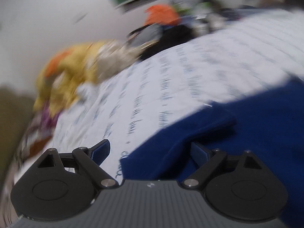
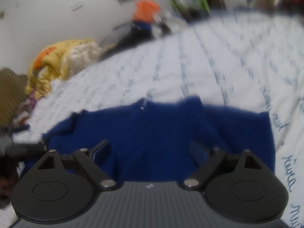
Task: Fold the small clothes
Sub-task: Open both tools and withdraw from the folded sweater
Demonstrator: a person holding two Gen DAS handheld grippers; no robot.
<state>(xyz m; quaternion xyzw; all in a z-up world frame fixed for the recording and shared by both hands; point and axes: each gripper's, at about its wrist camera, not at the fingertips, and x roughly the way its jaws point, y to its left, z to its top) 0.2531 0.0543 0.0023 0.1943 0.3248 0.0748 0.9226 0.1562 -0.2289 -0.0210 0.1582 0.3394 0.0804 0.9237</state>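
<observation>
Currently, both the left gripper (image 1: 150,149) and right gripper (image 2: 150,150) stand wide open and empty above the blue garment (image 2: 152,133), which lies near on the printed bedsheet (image 2: 209,66), apparently positioned for folding.

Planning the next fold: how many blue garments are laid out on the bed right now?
1. The blue garment lies on the white printed bedspread, right in front of both open grippers. More clothes sit in the blurred yellow pile by the wall; blue ones could be hidden there.
</observation>
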